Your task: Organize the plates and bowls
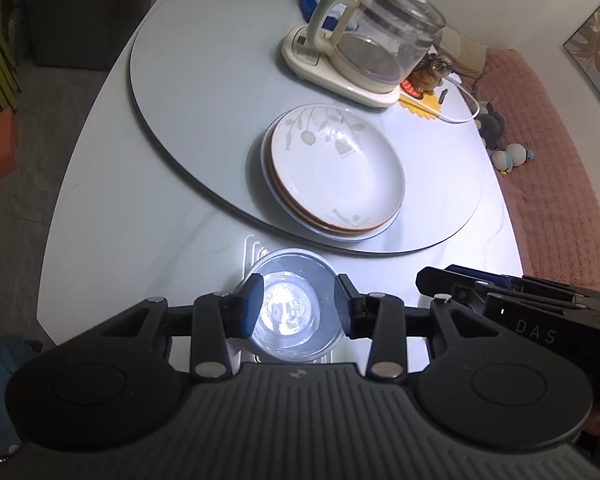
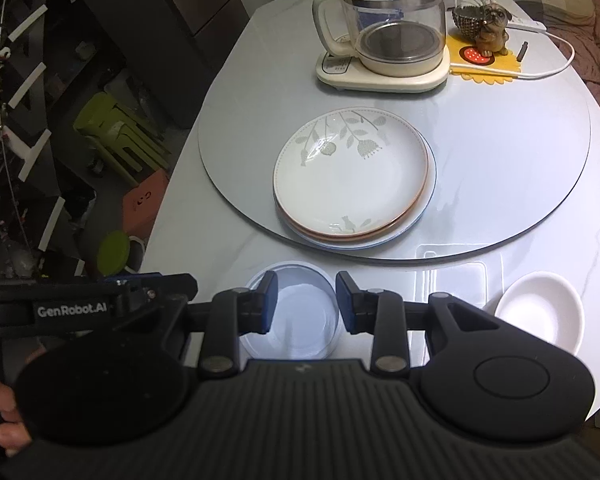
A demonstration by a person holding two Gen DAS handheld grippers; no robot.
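Observation:
A clear glass bowl (image 1: 292, 312) (image 2: 296, 316) sits on the white table near its front edge. My left gripper (image 1: 300, 304) hovers over the bowl, open, with its blue pads above the rim and not touching the glass. My right gripper (image 2: 308, 300) hangs beside it over the same bowl, also open and apart from it. Each gripper shows from the side in the other's view. A stack of plates (image 1: 336, 172) (image 2: 352, 172), the top one white with a grey leaf pattern, rests on the round turntable (image 1: 188, 92) (image 2: 520, 152) just beyond the bowl. A small white bowl (image 2: 540, 312) stands at the right.
A glass kettle on a cream base (image 1: 380, 44) (image 2: 388, 28) stands at the back of the turntable, beside a dog figurine (image 2: 492, 24) on a yellow mat with a white cable. The table edge drops off on the left toward green stools (image 2: 116, 136).

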